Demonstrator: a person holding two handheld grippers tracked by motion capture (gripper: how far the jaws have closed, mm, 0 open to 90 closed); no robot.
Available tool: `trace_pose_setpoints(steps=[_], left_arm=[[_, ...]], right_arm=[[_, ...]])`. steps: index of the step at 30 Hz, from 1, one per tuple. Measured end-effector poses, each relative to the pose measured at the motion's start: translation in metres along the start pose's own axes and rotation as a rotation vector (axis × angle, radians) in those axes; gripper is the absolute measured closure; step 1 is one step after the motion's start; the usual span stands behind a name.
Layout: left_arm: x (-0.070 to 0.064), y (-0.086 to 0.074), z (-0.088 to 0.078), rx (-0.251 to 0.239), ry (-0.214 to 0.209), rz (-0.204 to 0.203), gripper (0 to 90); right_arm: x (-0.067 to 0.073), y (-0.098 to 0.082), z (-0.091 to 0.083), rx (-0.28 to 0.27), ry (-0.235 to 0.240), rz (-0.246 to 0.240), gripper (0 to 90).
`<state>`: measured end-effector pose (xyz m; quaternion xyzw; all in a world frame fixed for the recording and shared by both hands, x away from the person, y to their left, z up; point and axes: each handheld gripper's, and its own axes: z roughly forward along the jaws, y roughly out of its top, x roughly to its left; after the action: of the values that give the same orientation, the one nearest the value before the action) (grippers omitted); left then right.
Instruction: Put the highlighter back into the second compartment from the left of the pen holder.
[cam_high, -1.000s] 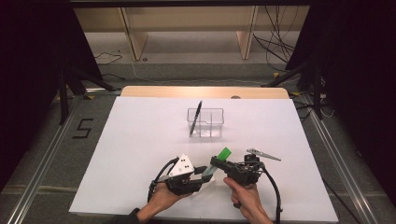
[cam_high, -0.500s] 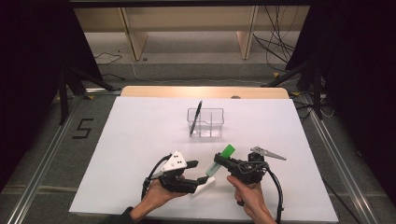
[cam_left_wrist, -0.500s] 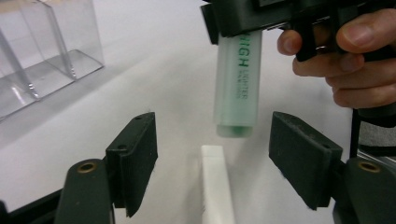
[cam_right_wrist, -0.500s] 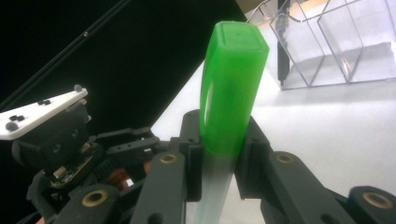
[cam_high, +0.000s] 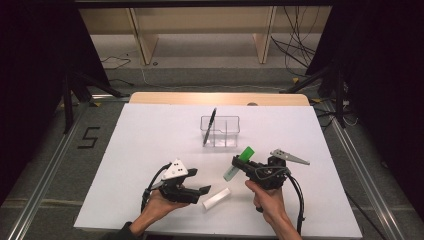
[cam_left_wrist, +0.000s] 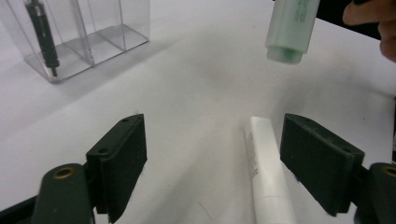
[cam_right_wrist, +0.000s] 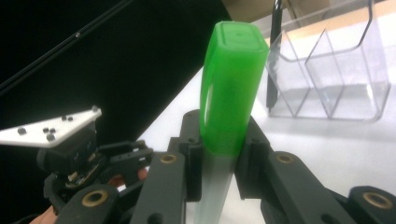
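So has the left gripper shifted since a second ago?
Yes. The left gripper slid left, away from the clear organizer, its jaws just opening; the white tube lies free on the table.

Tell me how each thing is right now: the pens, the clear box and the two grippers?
Green-capped marker: capped, clamped in the right gripper.
White tube: lying flat on the table, loose.
Left gripper: jaws just opened, white tube between them but not pressed.
Clear box: upright, three compartments.
Black pen: leaning in the clear box's left compartment.
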<state>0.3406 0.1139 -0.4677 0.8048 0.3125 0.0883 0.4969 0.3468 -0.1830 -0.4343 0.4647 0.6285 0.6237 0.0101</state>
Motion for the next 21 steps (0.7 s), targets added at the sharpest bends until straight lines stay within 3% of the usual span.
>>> trace_pose_setpoints(steps=[7, 21], left_arm=[[0.006, -0.003, -0.007, -0.024, 0.015, -0.014, 18.6], [0.005, -0.008, -0.013, -0.008, 0.027, -0.003, 18.1]], right_arm=[[-0.001, 0.014, 0.005, -0.017, -0.021, -0.031, 76.3], [-0.005, 0.037, 0.017, -0.025, -0.062, -0.066, 76.2]])
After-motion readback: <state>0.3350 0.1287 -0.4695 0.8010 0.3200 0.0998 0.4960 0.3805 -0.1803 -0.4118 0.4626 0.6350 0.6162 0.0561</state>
